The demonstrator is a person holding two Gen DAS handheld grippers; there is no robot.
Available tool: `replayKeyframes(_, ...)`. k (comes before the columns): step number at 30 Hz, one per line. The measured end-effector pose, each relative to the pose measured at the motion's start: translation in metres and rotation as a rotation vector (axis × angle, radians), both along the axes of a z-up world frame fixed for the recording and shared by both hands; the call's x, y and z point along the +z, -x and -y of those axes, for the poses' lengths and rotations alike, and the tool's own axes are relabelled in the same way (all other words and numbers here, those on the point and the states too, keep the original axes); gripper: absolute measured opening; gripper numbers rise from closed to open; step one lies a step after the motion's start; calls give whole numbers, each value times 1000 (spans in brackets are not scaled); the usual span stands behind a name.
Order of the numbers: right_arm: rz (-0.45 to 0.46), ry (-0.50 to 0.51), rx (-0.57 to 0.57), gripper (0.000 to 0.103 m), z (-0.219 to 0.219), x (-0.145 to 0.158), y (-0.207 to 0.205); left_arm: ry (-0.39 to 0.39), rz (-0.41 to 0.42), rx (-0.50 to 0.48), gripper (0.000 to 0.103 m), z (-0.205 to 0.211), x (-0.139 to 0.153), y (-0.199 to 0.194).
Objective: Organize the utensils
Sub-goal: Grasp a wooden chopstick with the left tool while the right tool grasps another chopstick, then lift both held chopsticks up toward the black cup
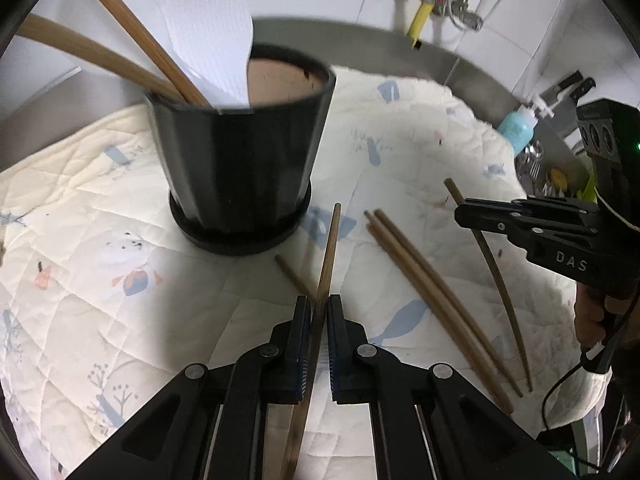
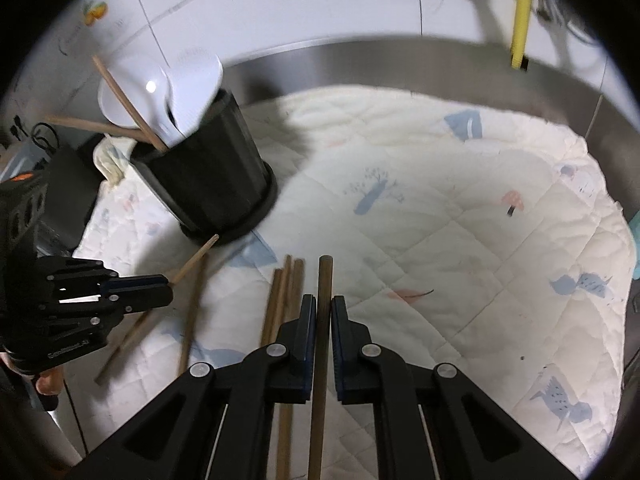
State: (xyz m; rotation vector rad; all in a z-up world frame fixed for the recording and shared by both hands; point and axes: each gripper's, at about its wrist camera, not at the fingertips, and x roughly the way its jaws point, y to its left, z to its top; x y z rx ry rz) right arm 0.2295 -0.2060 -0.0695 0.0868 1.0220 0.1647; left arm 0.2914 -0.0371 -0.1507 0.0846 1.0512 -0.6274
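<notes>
A black ribbed pot [image 1: 240,152] stands on a quilted cloth [image 1: 100,220] and holds two wooden chopsticks [image 1: 132,36] and white spoons [image 1: 208,28]. It also shows in the right wrist view [image 2: 212,184]. My left gripper [image 1: 319,304] is shut on a wooden chopstick [image 1: 329,252] that points toward the pot. My right gripper [image 2: 324,304] is shut on another chopstick [image 2: 324,280], also seen from the side in the left view [image 1: 460,212]. Loose chopsticks [image 1: 420,288] lie on the cloth between the grippers, also seen in the right view [image 2: 286,284].
A steel counter rim [image 2: 400,56] curves behind the cloth, with white tiled wall and a yellow pipe [image 1: 428,4] above. A blue bottle [image 1: 516,126] and cluttered items stand at the far right. A crumpled rag [image 2: 114,156] lies behind the pot.
</notes>
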Motion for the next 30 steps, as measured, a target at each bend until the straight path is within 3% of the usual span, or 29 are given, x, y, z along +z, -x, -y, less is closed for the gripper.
replayKeyframes(9, 147, 2, 25, 9, -4, 55, 27, 125, 101, 62, 8, -20, 53, 28)
replayKeyframes(17, 235, 6, 40, 9, -7, 86, 46, 212, 192, 115, 7, -38, 103, 48)
replayKeyframes(30, 327, -13, 41, 9, -10, 120, 42, 314, 342, 162, 6, -43, 180, 25)
